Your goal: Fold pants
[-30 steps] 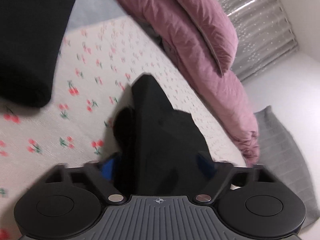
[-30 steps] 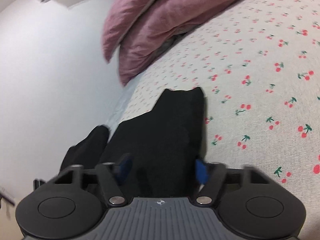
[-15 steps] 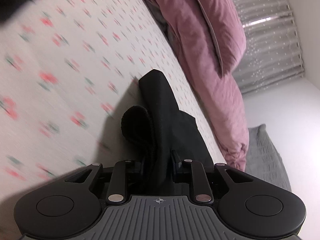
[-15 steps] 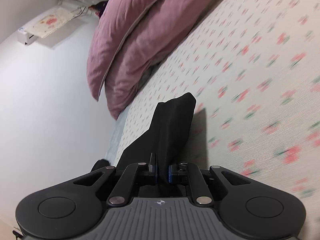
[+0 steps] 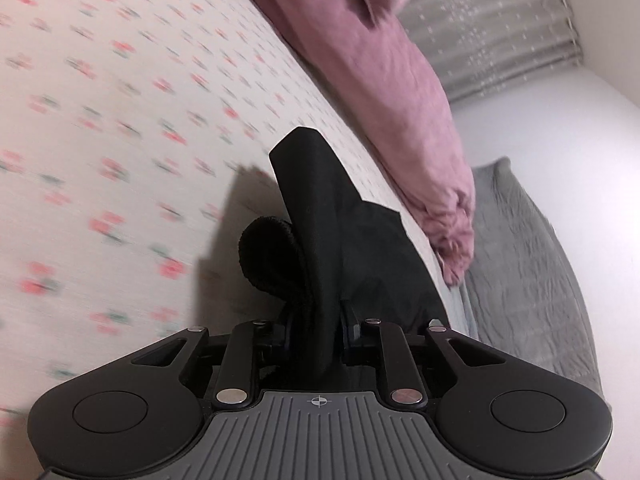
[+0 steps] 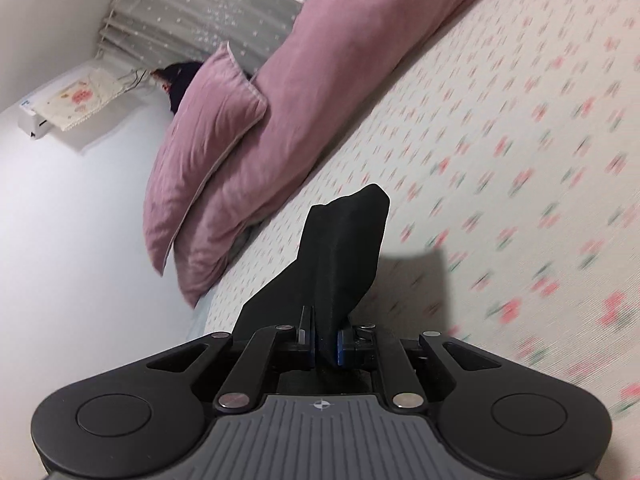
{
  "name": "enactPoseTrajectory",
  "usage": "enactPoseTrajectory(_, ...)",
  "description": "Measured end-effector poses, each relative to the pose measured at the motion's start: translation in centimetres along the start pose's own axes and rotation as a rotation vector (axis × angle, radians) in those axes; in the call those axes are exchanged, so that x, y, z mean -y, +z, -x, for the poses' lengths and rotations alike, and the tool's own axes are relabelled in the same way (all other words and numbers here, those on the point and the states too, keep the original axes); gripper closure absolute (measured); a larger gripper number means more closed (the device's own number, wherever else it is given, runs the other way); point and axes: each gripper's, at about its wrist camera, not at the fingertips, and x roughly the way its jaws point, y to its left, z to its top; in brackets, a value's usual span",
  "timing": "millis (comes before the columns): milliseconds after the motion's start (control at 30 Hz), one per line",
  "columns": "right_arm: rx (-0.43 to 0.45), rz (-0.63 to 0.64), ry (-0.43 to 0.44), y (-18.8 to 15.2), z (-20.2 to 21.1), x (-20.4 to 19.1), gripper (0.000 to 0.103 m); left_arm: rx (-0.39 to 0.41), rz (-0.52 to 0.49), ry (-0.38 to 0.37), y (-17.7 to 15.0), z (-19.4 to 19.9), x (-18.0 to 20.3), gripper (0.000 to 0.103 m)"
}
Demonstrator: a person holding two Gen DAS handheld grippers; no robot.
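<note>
The black pants [image 5: 320, 216] were pinched at two places and lifted off the cherry-print bedsheet [image 5: 120, 128]. In the left wrist view, a bunched fold of the fabric stood up out of the jaws, its long axis running away from the camera and leaning slightly left, ending in a blunt peak. A thick, rolled hem or waistband curled out to the left of that fold; the rest of the cloth draped down to the right, toward the bed edge. In the right wrist view the pants [image 6: 344, 248] rose the same way, the peak tilted to the right, with more cloth trailing down and left over the edge of the sheet [image 6: 500, 160]. The garment's shadow fell on the sheet just beside it in both views.

Left gripper [image 5: 316, 332]: jaws nearly together, having just been closing, with the thick fold clamped between the pads. Right gripper [image 6: 326, 344]: jaws narrow too, just closed in, blue pads pressing a thinner layer of the fabric.

Surroundings: a pink duvet [image 5: 380, 60] lay along the far side of the bed, with a pink pillow [image 6: 204, 140] against it. A grey blanket [image 5: 528, 260] sat beyond the bed edge. The sheet pattern was motion-blurred in both views.
</note>
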Motion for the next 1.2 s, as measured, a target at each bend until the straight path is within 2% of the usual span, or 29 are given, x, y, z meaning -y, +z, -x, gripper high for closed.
enactPoseTrajectory(233, 0.093, -0.016, -0.002, 3.3, 0.8, 2.3, 0.091, -0.033, -0.039, -0.028, -0.8, -4.8, 3.3, 0.085)
enactPoseTrajectory(367, 0.127, 0.041, -0.040, 5.1, 0.2, 3.3, 0.089, -0.031, -0.095, -0.017, -0.3, -7.1, 4.3, 0.084)
enactPoseTrajectory(433, 0.139, 0.089, -0.117, 5.4, 0.5, 4.5, 0.081, -0.031, -0.118, 0.009, 0.0, -8.7, 4.2, 0.083)
enactPoseTrajectory(500, 0.118, 0.130, -0.241, 5.3, -0.5, 5.3, 0.074, -0.033, -0.117, 0.055, 0.1, -10.0, 3.7, 0.080)
enactPoseTrajectory(533, 0.108, 0.140, -0.270, 5.3, -0.8, 5.6, 0.072, -0.028, -0.115, 0.062, 0.1, -10.2, 3.4, 0.077)
enactPoseTrajectory(600, 0.107, 0.151, -0.288, 5.2, -0.9, 5.8, 0.065, -0.021, -0.127, 0.071, 0.0, -10.4, 3.7, 0.076)
enactPoseTrajectory(633, 0.107, 0.156, -0.283, 5.1, -0.7, 5.6, 0.063, -0.019, -0.155, 0.084, -0.1, -10.1, 4.1, 0.075)
enactPoseTrajectory(700, 0.114, 0.166, -0.270, 5.0, 0.0, 5.3, 0.053, -0.011, -0.217, 0.112, -0.5, -9.8, 4.9, 0.074)
enactPoseTrajectory(733, 0.119, 0.173, -0.268, 5.0, 0.2, 4.9, 0.050, -0.006, -0.241, 0.126, -0.7, -9.5, 5.2, 0.071)
enactPoseTrajectory(800, 0.127, 0.198, -0.282, 4.6, 0.9, 4.0, 0.040, 0.007, -0.267, 0.147, -1.2, -9.4, 6.1, 0.058)
enactPoseTrajectory(867, 0.128, 0.225, -0.292, 4.4, 1.5, 3.3, 0.036, 0.029, -0.290, 0.164, -1.8, -8.3, 6.5, 0.032)
enactPoseTrajectory(933, 0.117, 0.252, -0.300, 3.8, 2.4, 2.9, 0.034, 0.048, -0.304, 0.186, -2.5, -7.2, 7.1, 0.020)
enactPoseTrajectory(1033, 0.075, 0.316, -0.346, 2.3, 3.7, 2.2, 0.031, 0.056, -0.338, 0.241, -3.5, -6.3, 8.3, 0.016)
enactPoseTrajectory(1133, 0.007, 0.358, -0.415, 0.7, 4.4, 2.1, 0.031, 0.021, -0.409, 0.284, -4.8, -5.5, 9.1, 0.014)
enactPoseTrajectory(1200, -0.041, 0.360, -0.407, -0.2, 4.7, 2.5, 0.031, -0.013, -0.434, 0.286, -5.7, -5.0, 9.0, 0.014)
